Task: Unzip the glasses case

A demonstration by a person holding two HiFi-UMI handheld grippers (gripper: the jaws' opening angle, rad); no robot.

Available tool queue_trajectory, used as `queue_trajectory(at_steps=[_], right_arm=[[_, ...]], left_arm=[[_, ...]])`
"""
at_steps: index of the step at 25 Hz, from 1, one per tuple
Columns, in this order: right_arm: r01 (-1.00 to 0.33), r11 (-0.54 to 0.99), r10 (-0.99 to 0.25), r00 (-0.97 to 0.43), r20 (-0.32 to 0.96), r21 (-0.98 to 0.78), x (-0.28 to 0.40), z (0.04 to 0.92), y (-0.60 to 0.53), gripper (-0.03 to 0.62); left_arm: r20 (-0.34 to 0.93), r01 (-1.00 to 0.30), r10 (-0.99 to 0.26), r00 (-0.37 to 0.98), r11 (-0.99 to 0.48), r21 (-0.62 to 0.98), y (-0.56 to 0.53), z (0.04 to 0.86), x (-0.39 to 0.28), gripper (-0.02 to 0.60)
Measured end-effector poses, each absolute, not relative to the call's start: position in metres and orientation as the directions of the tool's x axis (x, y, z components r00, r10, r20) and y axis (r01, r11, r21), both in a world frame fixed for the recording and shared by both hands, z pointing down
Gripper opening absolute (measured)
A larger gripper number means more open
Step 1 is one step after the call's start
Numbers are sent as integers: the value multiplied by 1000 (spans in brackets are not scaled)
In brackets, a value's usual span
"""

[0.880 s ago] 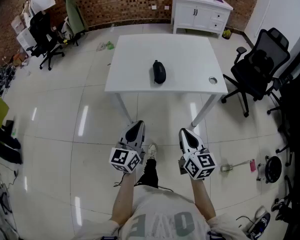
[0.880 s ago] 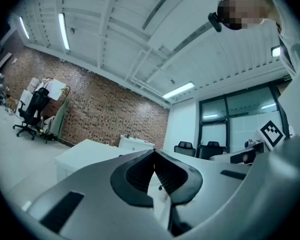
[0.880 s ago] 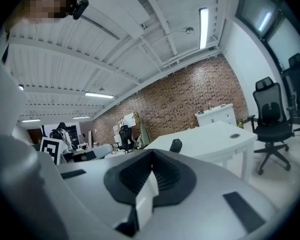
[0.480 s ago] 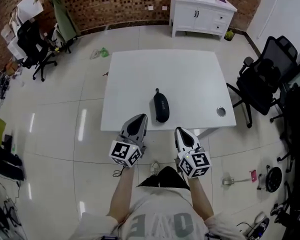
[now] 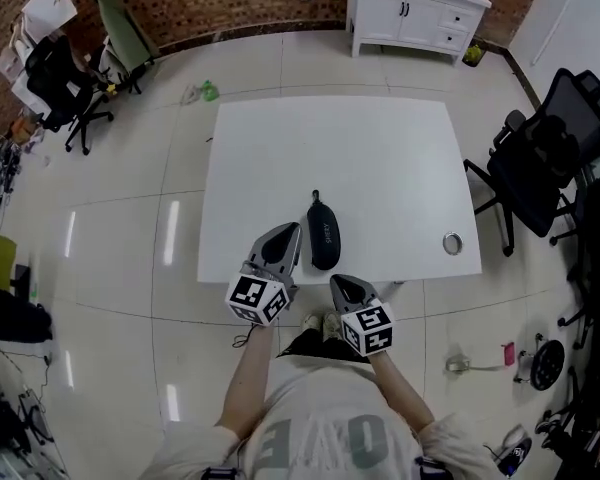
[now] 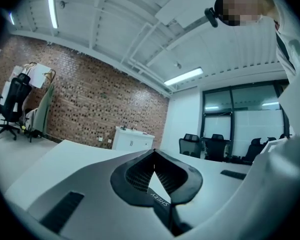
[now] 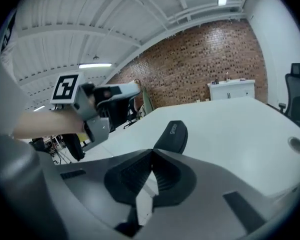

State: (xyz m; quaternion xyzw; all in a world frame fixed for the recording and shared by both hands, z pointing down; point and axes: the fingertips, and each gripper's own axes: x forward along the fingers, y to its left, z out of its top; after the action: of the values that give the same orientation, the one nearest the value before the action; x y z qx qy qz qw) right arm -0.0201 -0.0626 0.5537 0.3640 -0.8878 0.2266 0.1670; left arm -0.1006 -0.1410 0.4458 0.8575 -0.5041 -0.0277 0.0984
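- Black glasses case [image 5: 323, 230] lies on the white table [image 5: 380, 148], near its front edge.
- Left gripper [image 5: 283, 238] sits just left of the case, held level. Its tongs are closed tip to tip and grip nothing.
- Right gripper [image 5: 344, 286] is on the near side of the case, slightly right and angled down. Its tongs are closed too, and empty.
- Print on the case reads "SHERY"; I get it in the left gripper view, through the gap under the tips. In the right gripper view the print is too small for me.
- Right gripper view shows the left gripper beside the case; left gripper view shows no right gripper.
- Small ring [image 5: 452, 243] lies well right of the case.
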Motion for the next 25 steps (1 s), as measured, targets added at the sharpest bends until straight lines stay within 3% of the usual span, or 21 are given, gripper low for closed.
queue_trajectory(at_steps=[9,18,25], right_arm=[[-709,650,-461,-654,600,-273,-48,601,-74,-2],[-836,499,-590,-521,617,-229,5,605,-126,-2],[-875,442,-612,-454,648,-196,21,604,-128,-2]], left_arm=[[179,-739,-717,673,-648,183,-201,494,-56,-9],[384,-679,-571,725,-686,261,-207,560,-37,-9],[331,-703,-625,707,-672,232,-214,550,-29,-9]])
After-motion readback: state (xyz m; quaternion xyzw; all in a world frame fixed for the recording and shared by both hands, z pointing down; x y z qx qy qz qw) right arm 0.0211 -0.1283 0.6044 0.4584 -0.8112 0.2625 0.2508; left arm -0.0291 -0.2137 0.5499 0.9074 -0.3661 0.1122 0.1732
